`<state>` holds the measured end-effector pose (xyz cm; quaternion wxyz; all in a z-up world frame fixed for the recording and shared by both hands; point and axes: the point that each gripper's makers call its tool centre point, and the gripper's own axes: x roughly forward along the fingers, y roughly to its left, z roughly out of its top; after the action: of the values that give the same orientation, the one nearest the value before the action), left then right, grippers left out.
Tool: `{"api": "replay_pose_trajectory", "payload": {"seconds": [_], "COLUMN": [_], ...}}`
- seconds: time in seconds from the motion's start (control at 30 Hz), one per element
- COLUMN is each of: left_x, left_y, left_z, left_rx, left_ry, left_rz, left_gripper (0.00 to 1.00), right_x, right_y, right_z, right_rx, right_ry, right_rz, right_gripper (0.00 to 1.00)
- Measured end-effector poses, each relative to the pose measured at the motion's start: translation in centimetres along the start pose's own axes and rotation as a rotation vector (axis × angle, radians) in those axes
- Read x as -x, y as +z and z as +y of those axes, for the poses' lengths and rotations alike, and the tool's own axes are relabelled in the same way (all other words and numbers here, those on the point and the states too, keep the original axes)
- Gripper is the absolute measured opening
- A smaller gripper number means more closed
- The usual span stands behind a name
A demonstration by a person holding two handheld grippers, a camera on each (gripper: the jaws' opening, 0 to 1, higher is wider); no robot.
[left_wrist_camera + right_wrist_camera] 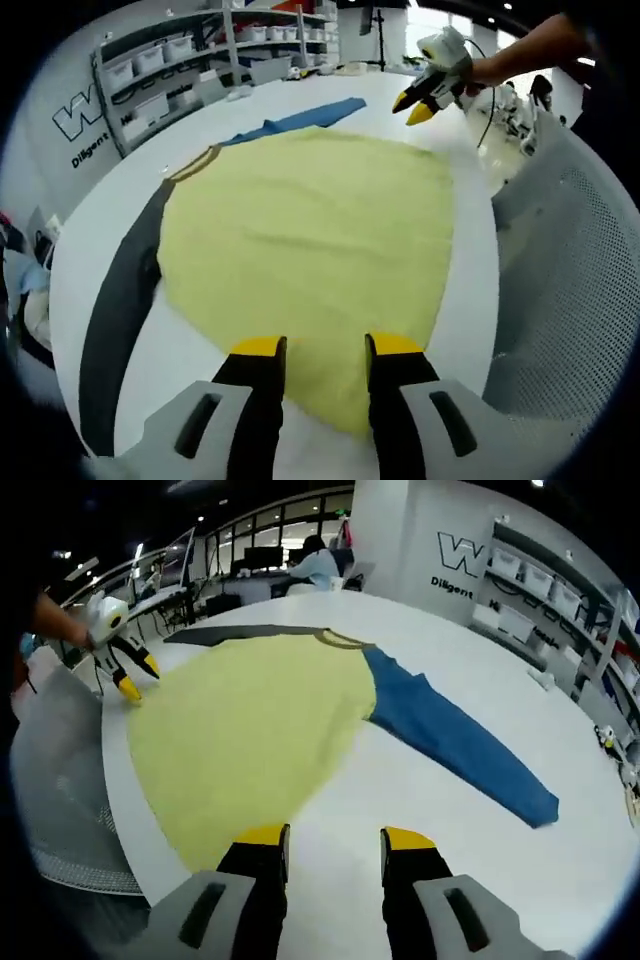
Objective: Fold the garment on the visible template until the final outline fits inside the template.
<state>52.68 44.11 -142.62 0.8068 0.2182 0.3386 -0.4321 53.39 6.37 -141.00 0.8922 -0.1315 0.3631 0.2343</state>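
A pale yellow garment (310, 240) lies spread flat on the white table (120, 200), with a dark grey sleeve (120, 310) on one side and a blue sleeve (300, 120) on the other. In the right gripper view the same garment (240, 740) shows its blue sleeve (460, 740) stretched toward the right and the grey sleeve (240, 633) at the far side. My left gripper (325, 347) hangs open over the hem of the yellow body. My right gripper (335, 835) is open above the table near the hem edge. The right gripper (420, 105) appears across the table, held by a hand; the left gripper (130, 675) appears likewise.
A grey mesh chair back (570, 290) stands against the table's edge beside the garment. Shelves with white bins (200, 50) line the wall behind the table. A person sits at a desk (315, 565) far off.
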Motion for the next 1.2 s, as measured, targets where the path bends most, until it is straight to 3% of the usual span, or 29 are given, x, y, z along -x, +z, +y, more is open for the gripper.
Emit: {"api": "replay_pose_trajectory", "payload": {"seconds": [0.13,0.27,0.33,0.43,0.7,0.77,1.07,1.2], "left_x": [1.2,2.4,2.8,3.9,7.2,7.7,8.7,9.4], "left_y": [-1.3,-1.3,-1.3,-2.4,-6.2,-7.1,-7.8,-9.0], "left_z": [2.8,4.6,5.8,8.9,15.1,16.2,18.4,19.8], "left_rx": [0.132,0.156,0.179,0.297,0.547,0.574,0.544,0.571], "left_ry": [0.07,0.111,0.15,0.249,0.458,0.475,0.516,0.55], "left_rz": [-0.011,-0.038,-0.059,-0.082,-0.121,-0.109,-0.102,-0.091], "left_gripper": [0.35,0.35,0.37,0.42,0.41,0.4,0.41,0.45], "right_x": [0.2,0.4,0.4,0.6,1.9,2.2,3.0,3.4], "right_y": [-0.7,-1.5,-1.8,-2.0,-3.0,-3.3,-4.1,-3.8], "right_z": [-0.6,-0.4,-0.4,-0.5,-0.6,-0.7,-0.7,-0.6], "right_rx": [-0.049,-0.065,-0.079,-0.095,-0.095,-0.104,-0.107,-0.109], "right_ry": [-0.018,-0.019,-0.021,-0.029,-0.053,-0.058,-0.078,-0.085], "right_rz": [0.001,0.014,0.015,0.017,0.029,0.036,0.052,0.024], "right_gripper": [0.33,0.36,0.43,0.54,0.55,0.55,0.57,0.67]}}
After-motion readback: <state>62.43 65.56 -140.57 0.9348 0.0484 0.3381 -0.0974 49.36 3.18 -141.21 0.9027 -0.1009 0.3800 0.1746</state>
